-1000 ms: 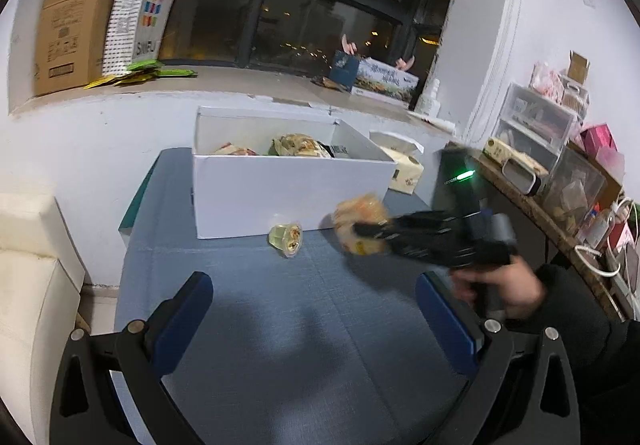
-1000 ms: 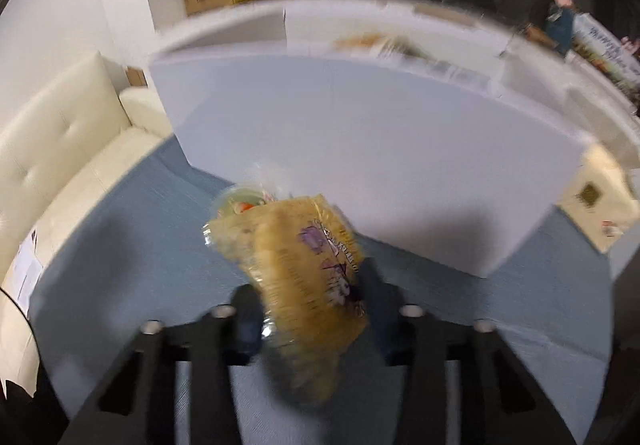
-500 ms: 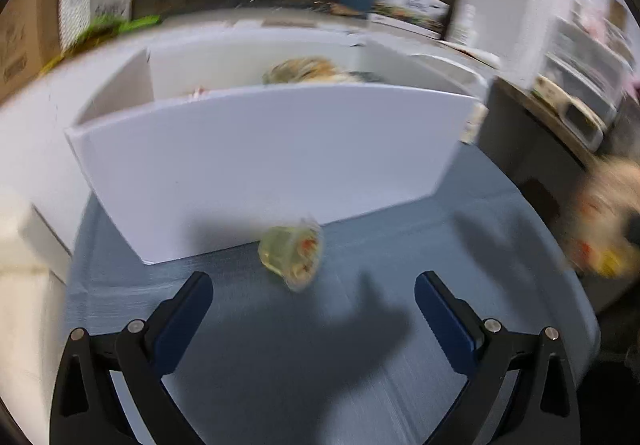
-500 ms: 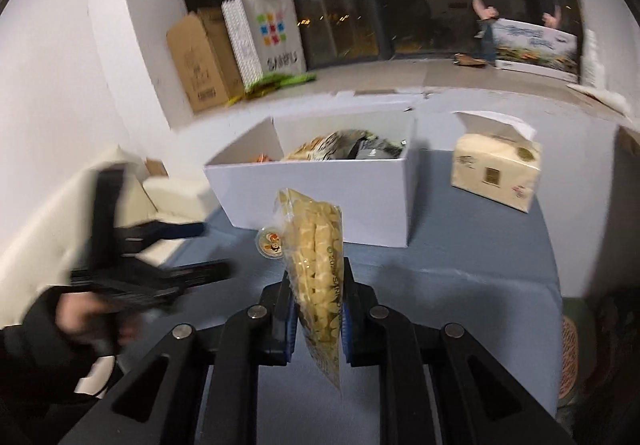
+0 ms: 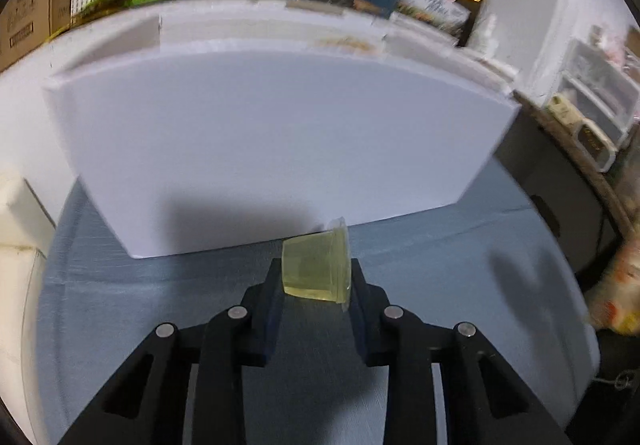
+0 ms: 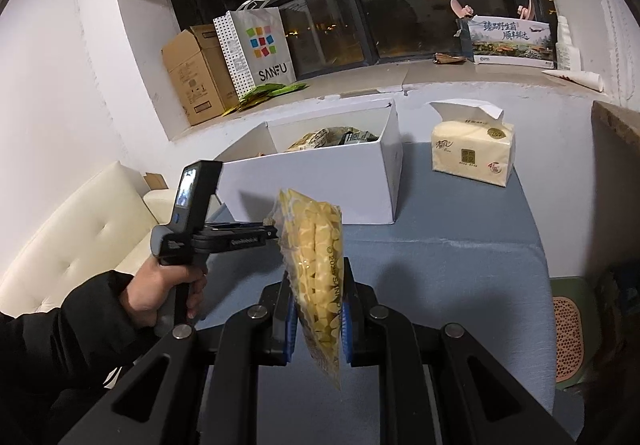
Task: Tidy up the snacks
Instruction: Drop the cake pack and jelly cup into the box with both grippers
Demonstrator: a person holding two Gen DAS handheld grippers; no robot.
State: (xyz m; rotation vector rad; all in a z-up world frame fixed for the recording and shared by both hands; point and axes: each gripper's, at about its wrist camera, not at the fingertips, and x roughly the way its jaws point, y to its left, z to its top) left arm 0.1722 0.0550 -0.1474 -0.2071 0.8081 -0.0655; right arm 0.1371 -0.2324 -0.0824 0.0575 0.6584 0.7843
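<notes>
Your left hand-held gripper (image 5: 316, 279) clamps the small translucent yellow-green jelly cup (image 5: 315, 265) across its rigid, slippery walls; squeeze gently. Your right hand-held gripper (image 6: 318, 309) pinches the light, crinkly yellow snack bag (image 6: 316, 265) mid-body, hanging upright.

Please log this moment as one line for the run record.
left gripper: shut on jelly cup | right gripper: shut on snack bag | white box: holds snacks

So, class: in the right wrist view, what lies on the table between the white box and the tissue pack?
Nothing: between the white box and tissue pack only bare blue tablecloth shows, in the right wrist view.
</notes>
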